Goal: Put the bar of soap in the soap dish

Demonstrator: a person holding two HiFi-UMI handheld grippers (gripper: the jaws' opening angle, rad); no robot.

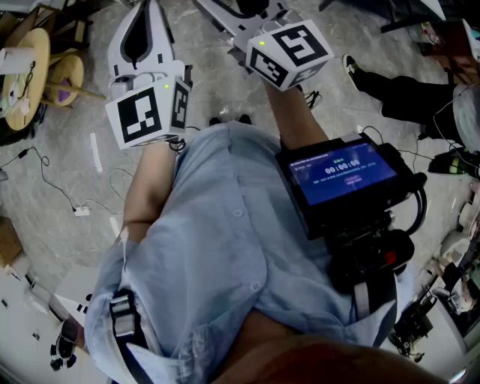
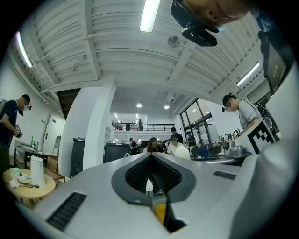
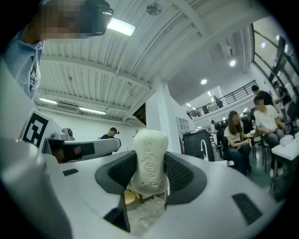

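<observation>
Light blue shirt fills the head view, with a screen unit (image 1: 341, 174) lit blue strapped at the chest. Both tools are lifted in front of the person over the grey stone floor (image 1: 45, 187), the left gripper (image 1: 141, 30) and the right gripper (image 1: 251, 19) each carrying its marker cube. A round wooden table (image 1: 26, 75) stands off to the left.

The left gripper view looks out across the hall: the left gripper (image 2: 152, 158) has its ridged black pads (image 2: 138, 172) drawn together with nothing between them.

In the right gripper view, the right gripper (image 3: 149, 173) is clamped on the white bar of soap (image 3: 150, 154), which stands upright between the pads (image 3: 181, 173), embossed "Safeguard", held up in the air.
</observation>
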